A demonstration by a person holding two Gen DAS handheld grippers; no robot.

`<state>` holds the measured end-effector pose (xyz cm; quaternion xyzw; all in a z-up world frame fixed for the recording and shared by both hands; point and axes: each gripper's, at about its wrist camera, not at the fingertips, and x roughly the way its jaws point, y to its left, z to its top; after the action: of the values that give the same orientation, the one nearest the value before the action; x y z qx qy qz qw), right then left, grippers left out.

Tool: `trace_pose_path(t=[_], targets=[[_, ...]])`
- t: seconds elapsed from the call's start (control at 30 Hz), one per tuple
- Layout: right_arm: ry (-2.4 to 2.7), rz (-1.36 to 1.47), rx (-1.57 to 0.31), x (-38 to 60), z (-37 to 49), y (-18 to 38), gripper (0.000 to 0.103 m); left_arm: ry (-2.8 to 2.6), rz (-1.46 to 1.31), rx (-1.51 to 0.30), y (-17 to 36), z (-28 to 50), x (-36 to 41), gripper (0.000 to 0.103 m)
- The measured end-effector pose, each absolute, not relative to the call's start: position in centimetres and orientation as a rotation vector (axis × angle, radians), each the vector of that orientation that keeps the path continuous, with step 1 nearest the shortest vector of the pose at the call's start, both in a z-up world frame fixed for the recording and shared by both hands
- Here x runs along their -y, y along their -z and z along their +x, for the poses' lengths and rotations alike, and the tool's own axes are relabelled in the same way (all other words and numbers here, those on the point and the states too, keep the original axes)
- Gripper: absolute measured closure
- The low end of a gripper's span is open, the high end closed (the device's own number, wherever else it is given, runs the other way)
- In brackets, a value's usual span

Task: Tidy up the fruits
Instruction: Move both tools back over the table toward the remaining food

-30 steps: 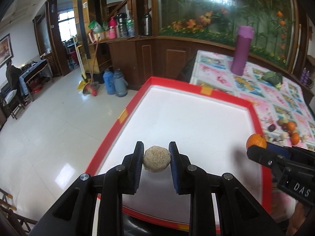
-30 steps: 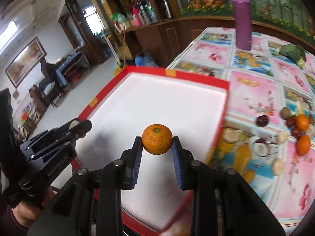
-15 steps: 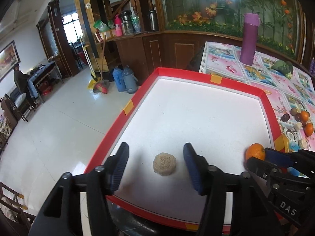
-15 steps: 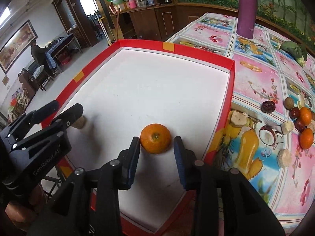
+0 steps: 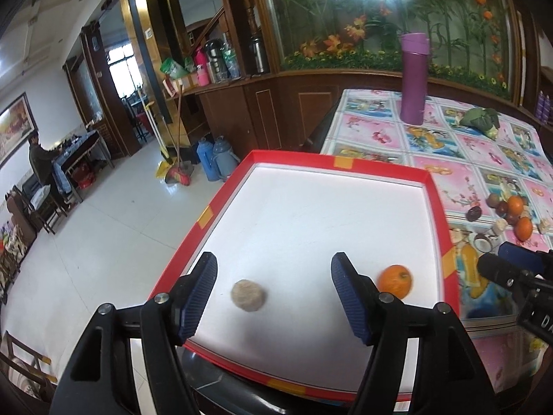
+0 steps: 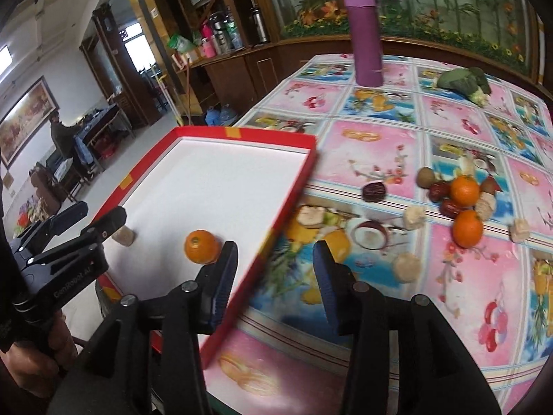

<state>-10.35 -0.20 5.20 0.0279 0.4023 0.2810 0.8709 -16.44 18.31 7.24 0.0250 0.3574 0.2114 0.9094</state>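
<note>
Both sets of jaws are wide open and hold nothing. The left gripper [image 5: 273,285] hangs over the brown lump [image 5: 248,295], which lies in the red tray [image 5: 337,164] at the near edge. The right gripper [image 6: 274,269] is past the tray's right rim, over the counter [image 6: 408,124].

The orange [image 6: 201,246] sits at 10 o'clock from the right jaws, stem up and a bit toward them. It is round, so no long side. It might roll, or a jaw could bump the rim.

The fruit pile [image 6: 463,204] waits at 2 o'clock.
</note>
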Motion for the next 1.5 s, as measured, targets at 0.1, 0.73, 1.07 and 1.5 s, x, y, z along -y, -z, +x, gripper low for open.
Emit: trace_pose_path(t=[0.1,0.73,1.07,1.5], targets=[[-0.567,0.088,-0.834,1.9,-10.0,-5.3,0.056,-0.426,0.073,-0.735,-7.5,-16.3,-17.2,0.034],[-0.454,0.232,-0.827,10.0,-8.2,-4.6,0.056,-0.368,0.167,-0.756,-7.7,-14.6,-12.6,0.034],[-0.400,0.270,-0.832,12.9,-7.4,-3.8,0.056,-0.352,0.185,-0.770,-7.4,-13.7,-11.5,0.034],[-0.364,0.295,-0.846,14.6,-6.3,-3.0,0.056,-0.337,0.198,-0.792,-6.9,-12.6,-10.8,0.034]])
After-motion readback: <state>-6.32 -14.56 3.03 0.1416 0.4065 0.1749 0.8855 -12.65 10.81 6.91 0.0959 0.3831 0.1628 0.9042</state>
